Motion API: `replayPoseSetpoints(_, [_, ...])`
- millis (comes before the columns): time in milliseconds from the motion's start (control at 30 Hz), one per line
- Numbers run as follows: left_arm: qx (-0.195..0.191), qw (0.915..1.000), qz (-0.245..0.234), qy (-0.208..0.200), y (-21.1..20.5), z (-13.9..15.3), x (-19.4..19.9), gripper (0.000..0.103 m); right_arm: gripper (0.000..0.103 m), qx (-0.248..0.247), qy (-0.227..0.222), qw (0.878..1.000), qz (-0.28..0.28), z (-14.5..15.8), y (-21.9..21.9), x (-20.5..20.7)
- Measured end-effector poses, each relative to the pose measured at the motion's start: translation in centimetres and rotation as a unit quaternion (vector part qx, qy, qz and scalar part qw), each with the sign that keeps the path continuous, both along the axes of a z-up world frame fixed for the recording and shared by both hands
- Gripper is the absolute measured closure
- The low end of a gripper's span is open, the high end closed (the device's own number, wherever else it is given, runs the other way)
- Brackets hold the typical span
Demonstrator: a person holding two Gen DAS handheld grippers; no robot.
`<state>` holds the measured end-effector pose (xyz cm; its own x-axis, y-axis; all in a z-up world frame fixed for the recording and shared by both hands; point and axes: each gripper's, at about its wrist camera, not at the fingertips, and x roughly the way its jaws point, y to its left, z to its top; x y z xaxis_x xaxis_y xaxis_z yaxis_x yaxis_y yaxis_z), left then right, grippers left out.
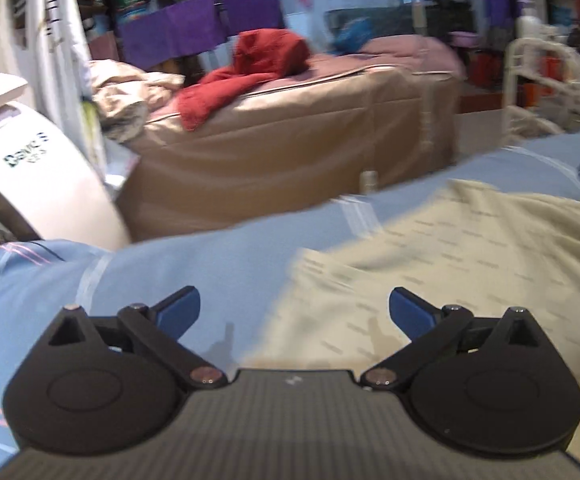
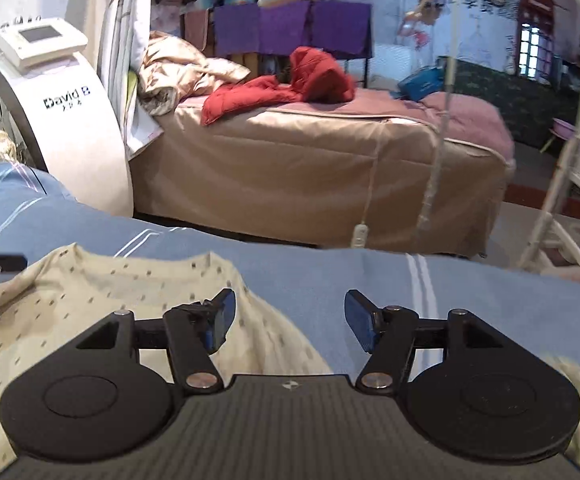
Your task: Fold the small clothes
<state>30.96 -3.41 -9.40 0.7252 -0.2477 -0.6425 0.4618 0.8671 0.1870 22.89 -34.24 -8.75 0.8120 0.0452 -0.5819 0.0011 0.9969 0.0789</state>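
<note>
**Me:** Both hand-held grippers are spread wide and carry nothing. Left hand-held gripper (image 1: 294, 312) hangs over the near left part of the cream short-sleeved shirt with small dark flecks (image 1: 450, 256); right hand-held gripper (image 2: 290, 320) hangs over its near right edge, one blue pad (image 2: 222, 320) above the cloth and the other above bare sheet.

**Partner:** Where exactly is the shirt lying?

**Me:** Flat on the pale blue bedsheet with thin white stripes (image 2: 370, 280), neckline toward the far side, body toward me. I think it is spread that way so each side can be picked up separately, one edge per gripper.

**Partner:** Why jaws so wide with nothing in them?

**Me:** My guess is that wide jaws let a pad slip under a thin hem. Cloth this limp will likely bunch if I pinch too little.

**Partner:** How far along is the fold?

**Me:** Hard to say. The left view is blurred, and the near hem is hidden behind my own grippers. From the right wrist the collar and one shoulder look smooth and unfolded.

**Partner:** Anything in the way?

**Me:** Nothing on the sheet near the shirt. The brown-covered bed with a red garment (image 2: 298, 80) and the white curved machine with a screen (image 2: 62, 112) stand well apart on the far side.
</note>
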Motion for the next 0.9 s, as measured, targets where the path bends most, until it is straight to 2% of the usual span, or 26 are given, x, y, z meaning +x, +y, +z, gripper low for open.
replayPoseSetpoints(100, [0.004, 0.9977, -0.067, 0.01, -2.1, -0.4, -8.5, 0.0, 0.0, 0.003, 0.009, 1.0, -0.01, 0.3, -1.4, -6.5])
replayPoseSetpoints(200, [0.029, 0.994, -0.106, 0.005, -4.1, -1.6, -16.2, 0.0, 0.0, -0.028, 0.023, 0.997, -0.07, -0.1, -2.8, -12.1])
replayPoseSetpoints(267, [0.054, 0.9912, -0.121, 0.002, -5.4, -2.8, -21.0, 0.0, 0.0, -0.002, 0.045, 0.992, -0.122, -0.9, -4.6, -14.5])
replayPoseSetpoints(367, [0.069, 0.9914, -0.112, 0.004, -6.5, -4.4, -25.5, 0.0, 0.0, 0.041, 0.056, 0.982, -0.175, -1.9, -6.5, -16.1])
replayPoseSetpoints(433, [0.066, 0.9938, -0.088, 0.015, -6.6, -5.4, -26.8, 0.0, 0.0, 0.058, 0.047, 0.98, -0.183, -2.2, -6.9, -16.0])
replayPoseSetpoints(500, [0.057, 0.9944, -0.071, 0.055, -6.3, -6.4, -26.4, 0.0, 0.0, 0.065, 0.056, 0.977, -0.197, -2.8, -7.1, -14.9])
replayPoseSetpoints(567, [0.015, 0.9964, -0.051, 0.065, -4.7, -7.0, -25.3, 0.0, 0.0, 0.076, 0.048, 0.969, -0.23, -3.5, -7.6, -14.2])
replayPoseSetpoints(633, [-0.027, 0.9961, -0.027, 0.08, -3.3, -7.5, -24.1, 0.0, 0.0, 0.104, 0.047, 0.956, -0.27, -4.7, -8.7, -14.6])
replayPoseSetpoints(700, [-0.064, 0.9931, -0.01, 0.098, -2.2, -7.8, -23.2, 0.0, 0.014, 0.151, 0.054, 0.94, -0.303, -5.9, -9.6, -14.5])
replayPoseSetpoints(733, [-0.064, 0.9928, -0.003, 0.102, -2.2, -7.6, -23.1, 0.0, 0.022, 0.171, 0.05, 0.933, -0.313, -6.4, -9.8, -14.5])
replayPoseSetpoints(800, [-0.047, 0.9936, -0.002, 0.103, -2.5, -7.3, -23.1, 0.0, 0.023, 0.182, 0.035, 0.929, -0.319, -6.5, -9.8, -14.1])
replayPoseSetpoints(833, [-0.038, 0.994, -0.002, 0.103, -2.7, -7.1, -23.1, 0.0, 0.027, 0.181, 0.034, 0.93, -0.317, -6.5, -9.7, -13.7])
replayPoseSetpoints(900, [-0.022, 0.9948, -0.005, 0.1, -3.2, -6.6, -23.2, 0.0, 0.05, 0.198, 0.035, 0.934, -0.296, -6.9, -9.8, -12.8])
